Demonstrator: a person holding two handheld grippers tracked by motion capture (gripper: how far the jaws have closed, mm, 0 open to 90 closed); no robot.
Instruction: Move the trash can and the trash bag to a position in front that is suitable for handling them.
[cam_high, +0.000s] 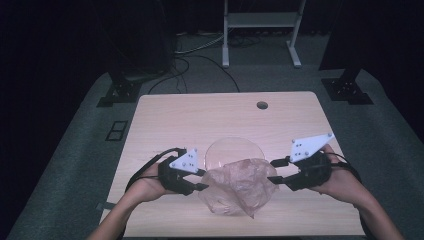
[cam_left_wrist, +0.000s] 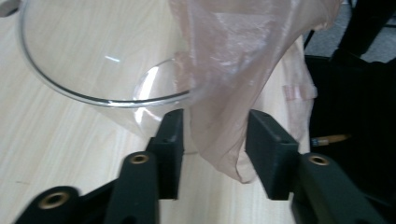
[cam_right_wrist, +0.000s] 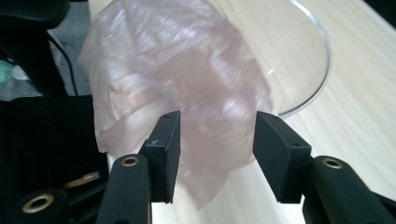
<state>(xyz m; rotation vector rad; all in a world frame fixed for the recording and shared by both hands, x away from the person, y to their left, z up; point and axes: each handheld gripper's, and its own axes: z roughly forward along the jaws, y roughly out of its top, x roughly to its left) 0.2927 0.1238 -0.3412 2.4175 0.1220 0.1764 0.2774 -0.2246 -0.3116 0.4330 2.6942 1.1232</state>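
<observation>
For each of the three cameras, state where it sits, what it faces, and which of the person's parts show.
High view: above the person's side, facing forward and down on the table; forearms, left gripper, right gripper.
Left gripper view: on that gripper, facing the glass bowl and plastic bag between its open jaws.
Right gripper view: likewise, jaws open.
All share bowl and bag.

Light wood worktop (cam_high: 165, 115) with a round cable hole (cam_high: 262, 105) near its far edge. Grey carpet floor (cam_high: 75, 150), black cables (cam_high: 200, 60), white frame legs (cam_high: 225, 40), black stand bases (cam_high: 119, 92) at both far corners.
</observation>
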